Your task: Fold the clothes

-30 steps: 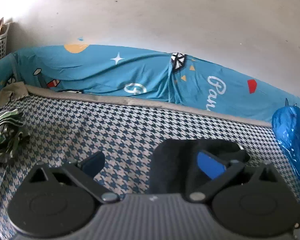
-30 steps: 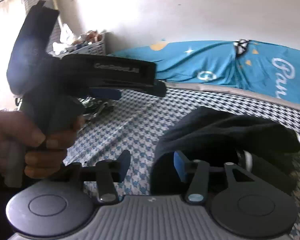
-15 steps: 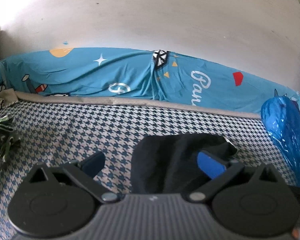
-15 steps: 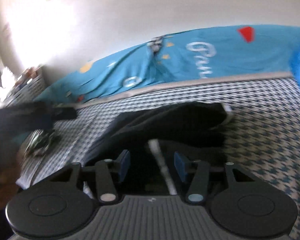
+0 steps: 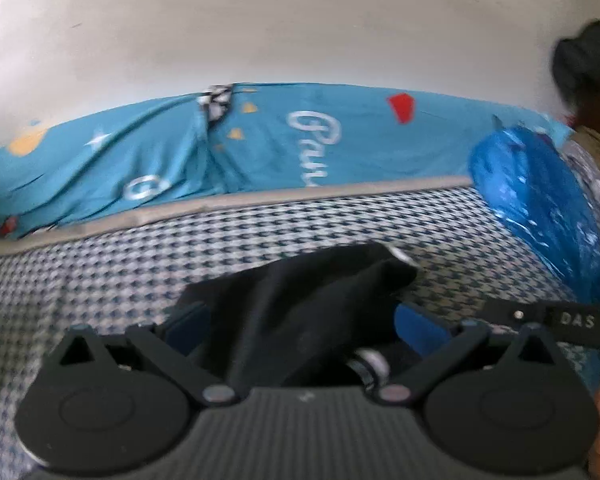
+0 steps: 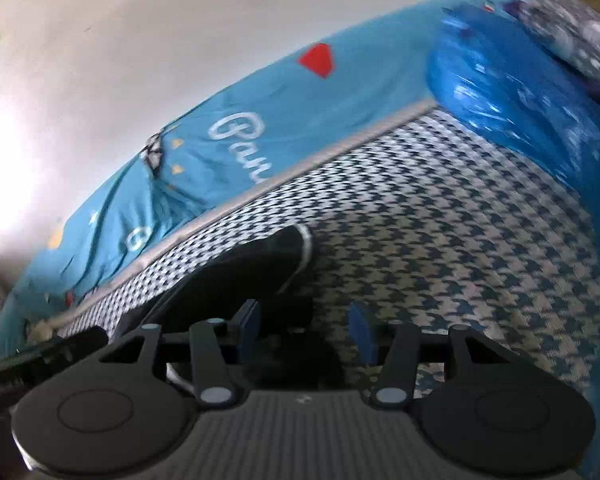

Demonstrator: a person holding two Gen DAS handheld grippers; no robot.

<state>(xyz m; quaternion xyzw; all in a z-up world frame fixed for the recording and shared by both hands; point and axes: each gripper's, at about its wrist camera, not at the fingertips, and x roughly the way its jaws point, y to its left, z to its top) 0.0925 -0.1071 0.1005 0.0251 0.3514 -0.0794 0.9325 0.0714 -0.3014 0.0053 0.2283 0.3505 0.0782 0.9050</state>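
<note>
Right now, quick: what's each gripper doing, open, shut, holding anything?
Left gripper: open, jaws spread wide either side of the black garment, not pinching it.
Right gripper: open, its pads clear of the garment's edge.

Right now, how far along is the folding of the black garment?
Barely started. The black garment lies bunched on the checked bedcover, with no neat fold visible. The left hand-held gripper stands open around it; the right hand-held gripper stands open at its edge, pads not pressing. Gripping, spreading and folding all remain.
</note>
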